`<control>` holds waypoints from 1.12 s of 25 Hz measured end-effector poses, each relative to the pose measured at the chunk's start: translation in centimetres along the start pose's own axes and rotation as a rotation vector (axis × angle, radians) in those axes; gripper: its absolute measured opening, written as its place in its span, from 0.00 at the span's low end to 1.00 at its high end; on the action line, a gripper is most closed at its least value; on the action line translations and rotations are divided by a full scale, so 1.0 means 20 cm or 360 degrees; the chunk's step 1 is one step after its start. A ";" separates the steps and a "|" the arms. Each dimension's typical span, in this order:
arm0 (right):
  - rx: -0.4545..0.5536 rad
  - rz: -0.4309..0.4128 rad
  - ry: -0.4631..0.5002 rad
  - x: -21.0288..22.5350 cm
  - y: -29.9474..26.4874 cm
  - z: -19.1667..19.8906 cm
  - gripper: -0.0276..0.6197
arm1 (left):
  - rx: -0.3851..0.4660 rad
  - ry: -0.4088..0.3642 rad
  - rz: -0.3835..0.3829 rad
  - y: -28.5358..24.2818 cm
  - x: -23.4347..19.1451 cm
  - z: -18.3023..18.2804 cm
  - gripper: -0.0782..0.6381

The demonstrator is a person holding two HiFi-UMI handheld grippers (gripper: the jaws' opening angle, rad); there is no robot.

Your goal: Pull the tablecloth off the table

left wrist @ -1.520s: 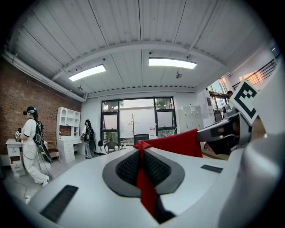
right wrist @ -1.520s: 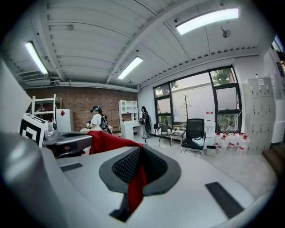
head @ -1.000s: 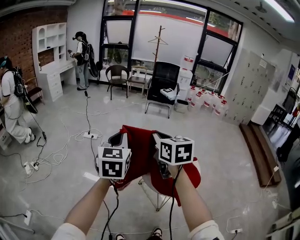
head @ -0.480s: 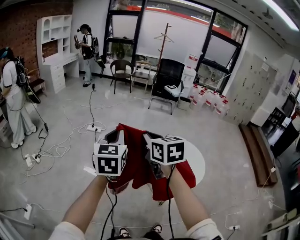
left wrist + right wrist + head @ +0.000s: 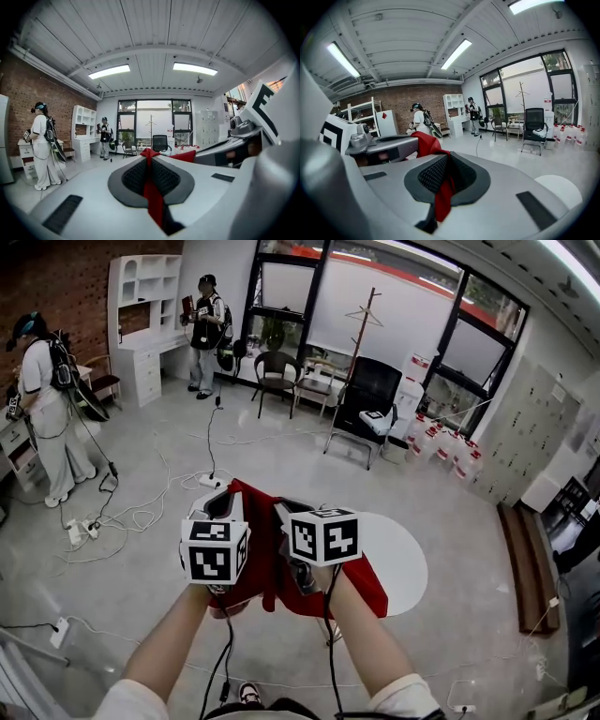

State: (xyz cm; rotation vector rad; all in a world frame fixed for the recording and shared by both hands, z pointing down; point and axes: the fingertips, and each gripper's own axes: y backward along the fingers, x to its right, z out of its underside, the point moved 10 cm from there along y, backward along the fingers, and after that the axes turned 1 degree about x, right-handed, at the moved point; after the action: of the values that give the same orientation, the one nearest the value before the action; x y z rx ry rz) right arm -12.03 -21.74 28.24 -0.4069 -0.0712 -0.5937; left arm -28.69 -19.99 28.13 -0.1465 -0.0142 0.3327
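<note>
**Red cloth pinched in both tongs, one end on the round table**

Both pairs of jaws are closed right down on fabric. In the left gripper view the left gripper (image 5: 150, 154) has its pads pressed together on a narrow strip of the red tablecloth (image 5: 153, 199), and a small fold pokes out past the tips. The right gripper view shows the right gripper (image 5: 446, 159) the same way: pads together, with a red fold squeezed in the seam and hanging out below it.

Only the head view gives the whole picture. The cloth is bunched between and under the two grippers in front of the person. Its trailing end lies at the near edge of the table (image 5: 398, 559), and the white top is bare on the right side. The right gripper view catches a bare piece of that top at its lower right, and also the left gripper close by with red cloth heaped on it. The left gripper view looks ahead to the windows and the black chair (image 5: 367, 399).

White cables (image 5: 150, 518) snake over the floor to the left, near a person in white (image 5: 52, 418). A second person (image 5: 206, 329) stands well back by the shelves (image 5: 145, 296). The coat stand (image 5: 361, 324) is well beyond the table. To the right of the table the floor lies open as far as the wooden bench (image 5: 530, 559) — that side has the most room
</note>
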 end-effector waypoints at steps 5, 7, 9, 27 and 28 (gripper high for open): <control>0.0007 -0.0064 -0.0013 -0.11 -0.05 0.02 0.08 | -0.0010 -0.0007 -0.0069 0.10 -0.10 0.03 0.13; 0.0010 -0.0075 -0.0013 -0.14 -0.04 0.03 0.08 | -0.0013 -0.0015 -0.0083 0.14 -0.12 0.03 0.13; 0.0017 -0.0073 -0.0021 -0.17 -0.01 0.05 0.08 | -0.0009 -0.0022 -0.0087 0.19 -0.12 0.03 0.13; 0.0139 0.0091 -0.0231 -0.47 0.42 0.34 0.08 | -0.0055 -0.0088 0.0089 0.66 0.04 0.15 0.13; 0.0147 0.0090 -0.0233 -0.49 0.43 0.34 0.08 | -0.0056 -0.0088 0.0088 0.68 0.03 0.15 0.13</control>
State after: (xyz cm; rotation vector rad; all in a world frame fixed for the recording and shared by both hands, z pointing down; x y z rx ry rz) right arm -15.05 -7.32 29.73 -0.3612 -0.2260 -0.5026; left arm -32.72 -6.65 29.06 -0.1730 -0.0711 0.3915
